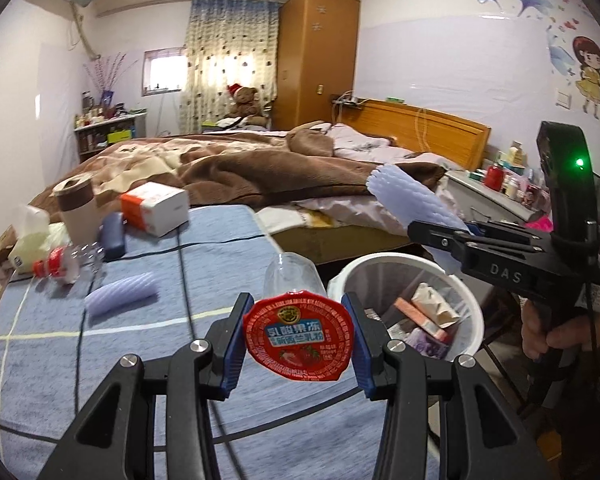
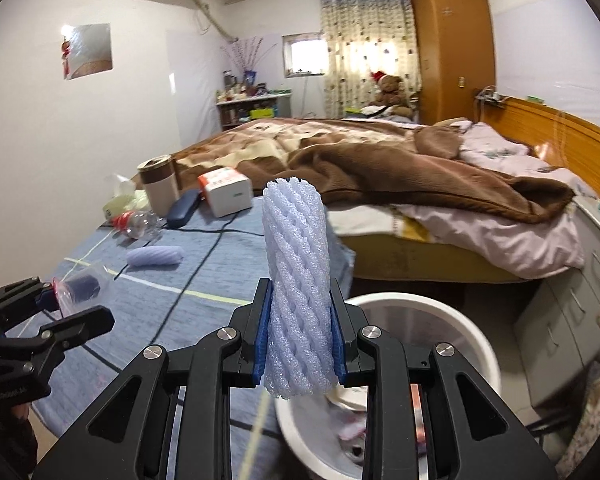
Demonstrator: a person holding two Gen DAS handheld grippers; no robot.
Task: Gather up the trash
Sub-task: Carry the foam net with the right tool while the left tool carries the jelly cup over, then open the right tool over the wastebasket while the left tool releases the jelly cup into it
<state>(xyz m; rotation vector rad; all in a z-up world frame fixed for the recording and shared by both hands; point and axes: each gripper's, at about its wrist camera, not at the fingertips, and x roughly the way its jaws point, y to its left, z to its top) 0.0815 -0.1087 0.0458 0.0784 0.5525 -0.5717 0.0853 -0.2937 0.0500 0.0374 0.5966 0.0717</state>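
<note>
Shiny red foil lid on a clear plastic jelly cup [image 1: 298,338]. Soft, bumpy foam net sleeve [image 2: 298,292], pale purple. Smooth white plastic trash bin [image 1: 466,300] with crumpled paper inside. Matt black plastic gripper arms with shiny metal screws and ribbed blue rubber pads [image 2: 262,340]. Fuzzy blue cloth table cover [image 1: 160,344]. Fluffy brown blanket [image 2: 380,164]. Glossy wooden headboard [image 1: 424,130].

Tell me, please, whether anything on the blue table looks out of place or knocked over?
Yes: a clear plastic bottle with a red label lies on its side near the far edge, and a loose foam sleeve lies flat in the open. The box sits tilted.
</note>
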